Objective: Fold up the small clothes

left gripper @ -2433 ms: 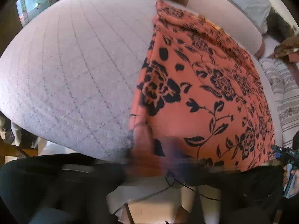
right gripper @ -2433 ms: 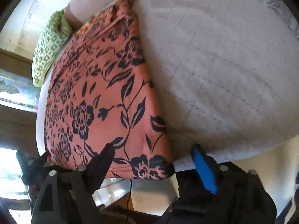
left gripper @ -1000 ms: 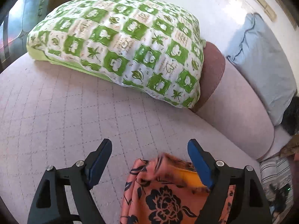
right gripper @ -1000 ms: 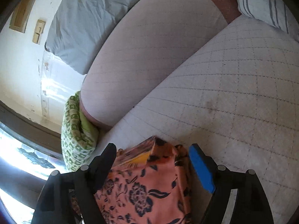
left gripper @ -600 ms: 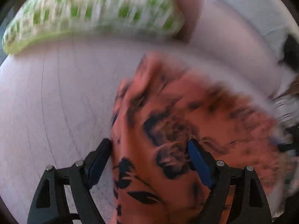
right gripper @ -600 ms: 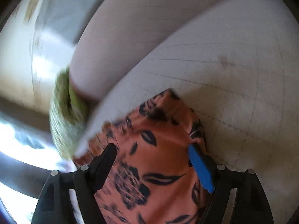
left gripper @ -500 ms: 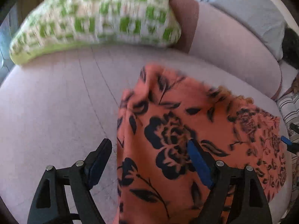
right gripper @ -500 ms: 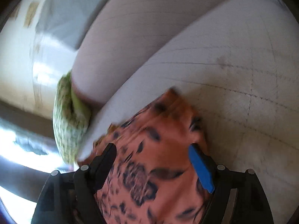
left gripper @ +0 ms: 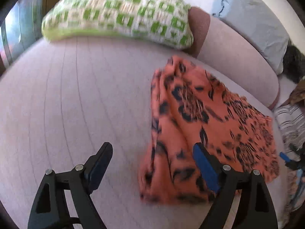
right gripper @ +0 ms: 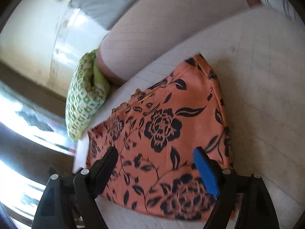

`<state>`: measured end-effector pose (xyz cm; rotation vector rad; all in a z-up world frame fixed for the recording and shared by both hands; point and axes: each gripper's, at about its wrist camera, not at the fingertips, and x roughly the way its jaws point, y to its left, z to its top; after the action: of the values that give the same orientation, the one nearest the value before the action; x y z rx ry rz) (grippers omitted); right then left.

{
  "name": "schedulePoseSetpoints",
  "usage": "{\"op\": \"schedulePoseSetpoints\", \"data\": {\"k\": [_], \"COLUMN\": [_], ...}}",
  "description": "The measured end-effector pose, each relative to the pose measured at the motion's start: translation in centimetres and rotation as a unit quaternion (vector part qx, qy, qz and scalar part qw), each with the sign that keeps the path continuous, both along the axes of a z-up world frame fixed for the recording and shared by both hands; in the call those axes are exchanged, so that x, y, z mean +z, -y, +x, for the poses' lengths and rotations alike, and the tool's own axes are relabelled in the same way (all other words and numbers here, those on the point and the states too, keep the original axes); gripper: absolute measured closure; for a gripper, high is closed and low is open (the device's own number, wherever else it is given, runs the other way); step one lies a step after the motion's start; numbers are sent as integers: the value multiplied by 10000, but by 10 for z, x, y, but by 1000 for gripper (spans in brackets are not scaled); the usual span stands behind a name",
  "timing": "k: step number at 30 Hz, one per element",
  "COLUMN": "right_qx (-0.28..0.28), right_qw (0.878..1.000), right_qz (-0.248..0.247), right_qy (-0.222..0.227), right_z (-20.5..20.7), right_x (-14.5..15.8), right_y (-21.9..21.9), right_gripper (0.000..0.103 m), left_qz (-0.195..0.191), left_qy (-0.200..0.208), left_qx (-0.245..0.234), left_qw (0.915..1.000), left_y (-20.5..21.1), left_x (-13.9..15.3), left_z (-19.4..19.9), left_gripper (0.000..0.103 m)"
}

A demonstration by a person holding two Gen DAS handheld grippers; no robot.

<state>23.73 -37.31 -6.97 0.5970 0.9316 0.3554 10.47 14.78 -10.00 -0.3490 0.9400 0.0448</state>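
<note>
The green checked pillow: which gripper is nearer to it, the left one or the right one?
Probably left. The left gripper hangs open over the bare sofa seat, facing the green checked pillow. The right gripper hangs open over the orange floral garment, pillow beyond its far edge.

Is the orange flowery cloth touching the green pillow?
Apart. In the left wrist view, a strip of bare pink couch seat lies between the orange cloth and the green pillow.

A pale quilted sofa seat (left gripper: pixel 76 99) carried the folded orange floral garment (left gripper: pixel 200 126), lying flat, with a green-checked pillow (left gripper: pixel 118 11) resting at its back edge.
</note>
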Motion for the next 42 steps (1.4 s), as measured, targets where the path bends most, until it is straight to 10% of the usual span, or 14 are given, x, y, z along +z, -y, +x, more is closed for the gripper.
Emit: {"op": "schedulePoseSetpoints", "data": {"k": [10, 14, 23, 30, 34, 37, 42], "right_qx": [-333, -537, -606, -623, -978, -1123, -1494], "right_qw": [9990, 9984, 9980, 9978, 9949, 9926, 9777], "right_qz": [-37, -143, -196, -102, -164, -86, 1221], "right_qy": [-285, -113, -48, -216, -195, -446, -824], "right_z": [-69, -64, -62, -59, -60, -63, -100], "right_x": [-30, -21, -17, -21, -19, -27, -45], "right_y": [8, 10, 10, 18, 33, 43, 48], "right_gripper": [19, 19, 19, 18, 15, 15, 15], "left_qz": [-162, -286, -402, -220, -156, -202, -1579], "left_qy": [165, -263, 101, 113, 389, 307, -14], "left_qx": [-241, -313, -55, -83, -150, 21, 797], "left_qw": [9994, 9988, 9991, 9997, 9990, 9993, 9842], "left_y": [-2, -6, -17, -16, -10, -4, 2], "left_x": [14, -7, 11, 21, 39, 34, -1], "left_z": [-21, -5, -28, -37, -43, -44, -73], "left_gripper": [18, 75, 98, 94, 39, 34, 34]}}
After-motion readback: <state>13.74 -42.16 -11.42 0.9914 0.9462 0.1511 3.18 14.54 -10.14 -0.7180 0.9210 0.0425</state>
